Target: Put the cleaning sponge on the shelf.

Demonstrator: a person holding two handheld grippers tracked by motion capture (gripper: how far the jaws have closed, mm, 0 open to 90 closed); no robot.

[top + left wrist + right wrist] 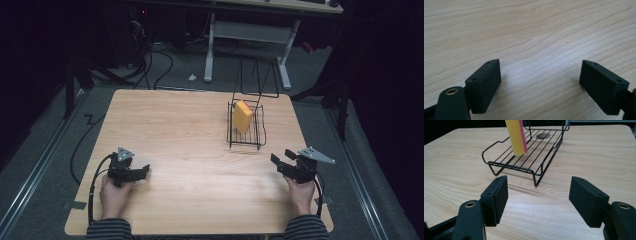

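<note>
Wooden table point(200, 130), seen from above. Wire rack point(252, 142) sits at about 2 o'clock from table centre, toward the far right. Yellow sponge point(243, 116) stands on edge inside the rack, leaning against its far left part; a pink face shows along one side in the right gripper view.

Left gripper point(145, 170) at 8 o'clock, near the front left edge, held low over the wood by the left hand point(115, 196). Jaws wide apart, nothing between them; bare wood grain lies in the gap in the left gripper view. Well apart from the rack.

Right gripper point(281, 157) at 4 o'clock, near the front right edge, held by the right hand point(301, 194). Jaws wide apart, nothing held. In the right gripper view the rack point(524, 167) lies ahead at 12 o'clock, near but not touching, and the sponge point(517, 136) rises from its left half.

Striped sleeves show at both wrists along the near edge.
</note>
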